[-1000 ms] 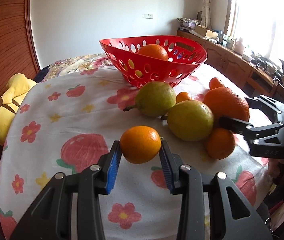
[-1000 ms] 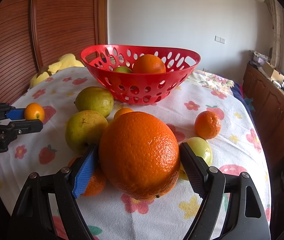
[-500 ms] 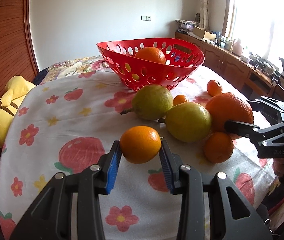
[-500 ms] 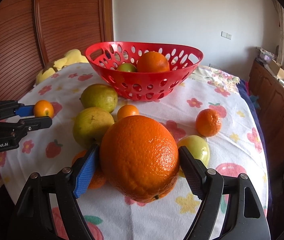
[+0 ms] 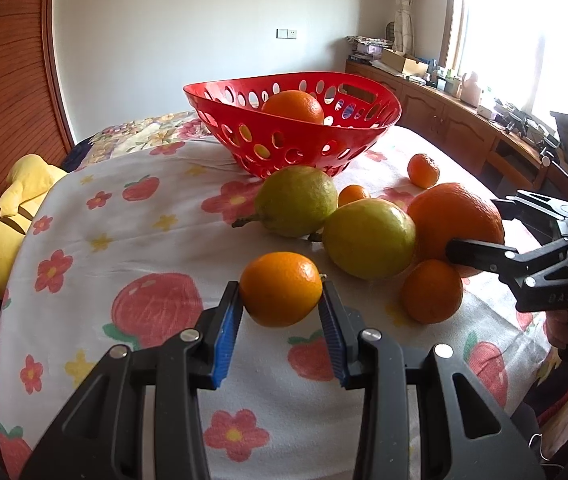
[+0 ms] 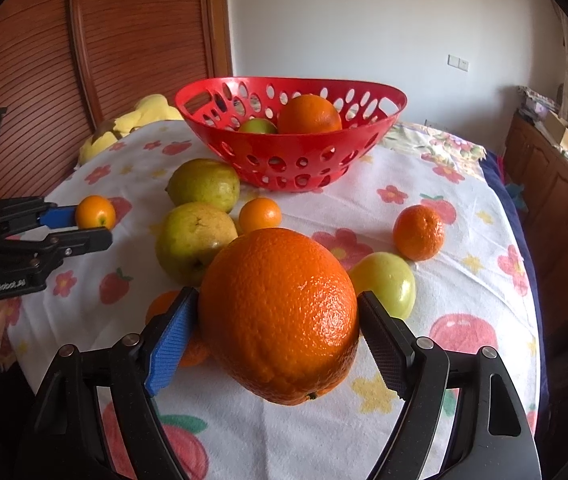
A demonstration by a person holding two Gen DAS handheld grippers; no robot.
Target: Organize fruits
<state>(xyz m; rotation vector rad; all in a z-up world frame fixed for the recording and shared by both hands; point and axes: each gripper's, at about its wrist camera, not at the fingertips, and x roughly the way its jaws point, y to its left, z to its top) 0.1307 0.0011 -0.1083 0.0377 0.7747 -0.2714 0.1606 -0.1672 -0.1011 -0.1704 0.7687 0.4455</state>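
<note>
My left gripper (image 5: 281,306) is shut on a small orange (image 5: 281,288) and holds it above the tablecloth; it also shows in the right wrist view (image 6: 84,226). My right gripper (image 6: 276,320) is shut on a big orange (image 6: 280,312), lifted above the table; it shows at the right in the left wrist view (image 5: 480,224). A red perforated basket (image 5: 292,136) stands at the back, holding an orange (image 6: 309,114) and a green fruit (image 6: 258,125). Two green pears (image 5: 296,200) (image 5: 368,238) lie in front of the basket.
Small tangerines (image 6: 419,232) (image 6: 260,215) (image 5: 431,290) and a green apple (image 6: 384,288) lie on the flowered tablecloth (image 5: 124,240). A yellow plush toy (image 5: 8,216) sits at the table's left edge by a wooden wall. A wooden sideboard (image 5: 464,128) runs along the right.
Both grippers, each holding its orange, have risen and drawn back a little from the basket. The loose fruit on the table has not moved.
</note>
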